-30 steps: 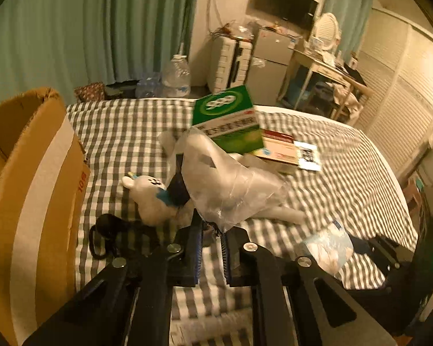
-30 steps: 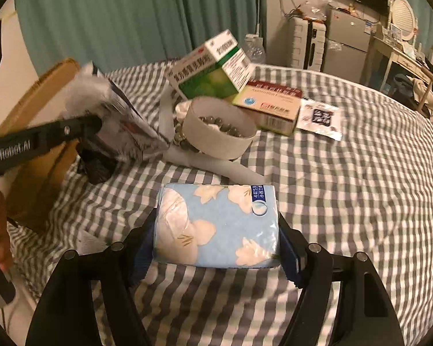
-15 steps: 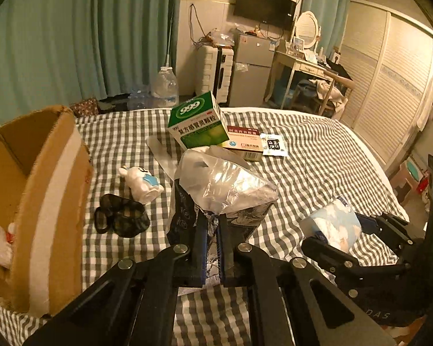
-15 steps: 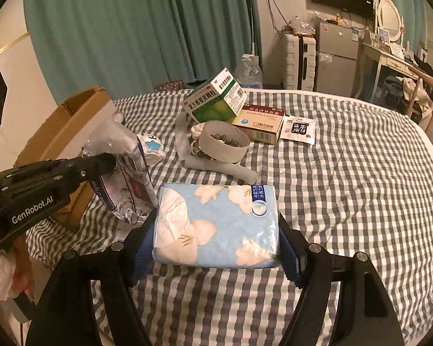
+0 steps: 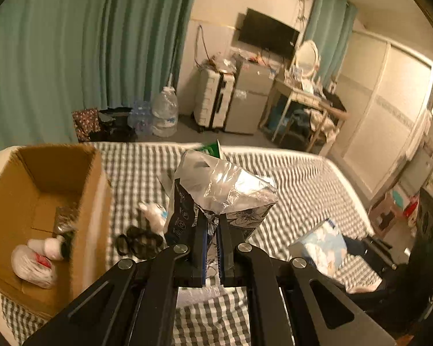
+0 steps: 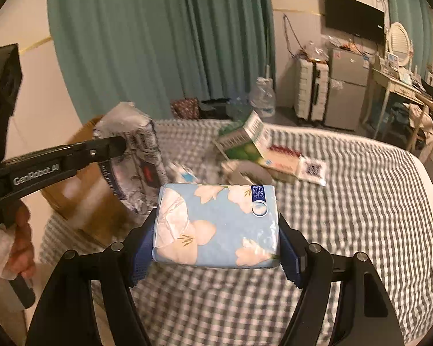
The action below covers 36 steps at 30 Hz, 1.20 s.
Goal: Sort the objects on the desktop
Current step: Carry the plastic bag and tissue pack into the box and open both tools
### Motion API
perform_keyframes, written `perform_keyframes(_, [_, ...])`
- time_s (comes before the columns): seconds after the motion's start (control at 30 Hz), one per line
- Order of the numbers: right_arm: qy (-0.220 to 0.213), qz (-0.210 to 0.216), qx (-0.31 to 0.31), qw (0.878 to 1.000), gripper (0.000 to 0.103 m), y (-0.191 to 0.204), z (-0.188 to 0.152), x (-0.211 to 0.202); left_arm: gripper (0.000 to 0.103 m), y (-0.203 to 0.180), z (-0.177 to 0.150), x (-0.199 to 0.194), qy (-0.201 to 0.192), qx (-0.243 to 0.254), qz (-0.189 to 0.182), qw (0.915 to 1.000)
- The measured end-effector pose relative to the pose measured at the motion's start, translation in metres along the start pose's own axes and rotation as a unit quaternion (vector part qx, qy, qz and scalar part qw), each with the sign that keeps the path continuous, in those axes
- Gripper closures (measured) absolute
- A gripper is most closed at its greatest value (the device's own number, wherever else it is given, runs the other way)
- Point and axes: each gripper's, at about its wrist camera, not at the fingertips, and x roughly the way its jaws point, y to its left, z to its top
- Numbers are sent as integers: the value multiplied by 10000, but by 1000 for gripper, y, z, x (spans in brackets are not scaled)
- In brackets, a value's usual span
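Note:
My left gripper (image 5: pixel 213 227) is shut on a crinkled silver and black foil bag (image 5: pixel 225 190), held up above the checked table; the bag also shows in the right wrist view (image 6: pixel 135 155). My right gripper (image 6: pixel 216 227) is shut on a light blue flowered tissue pack (image 6: pixel 216 225), held above the table; the pack shows in the left wrist view (image 5: pixel 320 245). An open cardboard box (image 5: pixel 43 201) stands at the table's left edge with a white bottle and a white bag inside.
On the table lie a white plush toy (image 5: pixel 156 216), a black tangle (image 5: pixel 138 242), a green medicine box (image 6: pixel 245 141), a red and white box (image 6: pixel 283 164), a sachet (image 6: pixel 311 170) and a white round container (image 6: pixel 248 173).
Both grippers have risen higher above the table with their loads. The left gripper with the foil bag has swung left toward the cardboard box, whose inside now shows.

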Motion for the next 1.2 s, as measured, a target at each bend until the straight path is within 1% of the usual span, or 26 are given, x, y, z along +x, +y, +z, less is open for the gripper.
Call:
perform_keyframes(0.13, [-188,230,-183,9994,30,35,28,-5,97,23,24,-28,-246,-1,177,9995])
perform_keyframes(0.2, [-221,377,-291,9986,30,54,41,-1,97,40,34,-42,-353,28,354,9987])
perform_keyframes(0.3, [-193,622,-427,9970,30,85,56,11,97,73,41,-56,-367,-21,643,9973])
perform_keyframes(0.4, [-103,978,-460,9941,30,121,71,33,97,106,40,-65,-352,-151,889,9953])
perform_keyframes(0.47, [-15,1140,-484,9923,30,138,75,47,97,132,35,-68,-335,-304,1090,9930])
perform_keyframes(0.5, [71,1261,-535,9905,30,153,79,59,97,147,31,-69,-313,-407,1250,9908])
perform_keyframes(0.53, [122,1321,-579,9895,30,162,79,64,97,158,27,-70,-296,-489,1311,9897])
perform_keyframes(0.63, [262,1423,-682,9871,30,185,85,89,97,199,11,-65,-185,-837,1376,9868])
perform_keyframes(0.77, [558,1538,-552,9850,30,202,94,133,97,230,-10,-43,62,-1066,1440,9838])
perform_keyframes(0.87, [715,1592,-476,9835,30,206,97,160,97,249,-20,-31,166,-1171,1301,9844])
perform_keyframes(0.93, [727,1658,-394,9827,28,211,100,173,95,255,-22,-25,247,-1167,1218,9854])
perform_keyframes(0.97, [694,1712,-320,9823,21,212,101,179,92,257,-24,-23,265,-1144,1165,9862])
perform_keyframes(1.0, [656,1712,-274,9827,17,212,102,179,78,258,-25,-21,288,-1107,1129,9870])
perform_keyframes(1.03, [548,1666,-194,9843,11,210,104,180,47,258,-24,-19,335,-1064,1126,9874])
perform_keyframes(1.07, [448,1616,-132,9858,9,208,105,180,31,258,-24,-17,360,-1008,1245,9864])
perform_keyframes(1.1, [400,1595,-86,9863,9,206,108,179,13,257,-24,-19,316,-966,1375,9853])
perform_keyframes(1.13, [398,1587,-65,9865,8,204,110,179,11,254,-25,-22,204,-893,1515,9842])
perform_keyframes(1.2, [362,1464,-56,9885,8,200,115,178,11,250,-26,-26,98,-829,1564,9842])
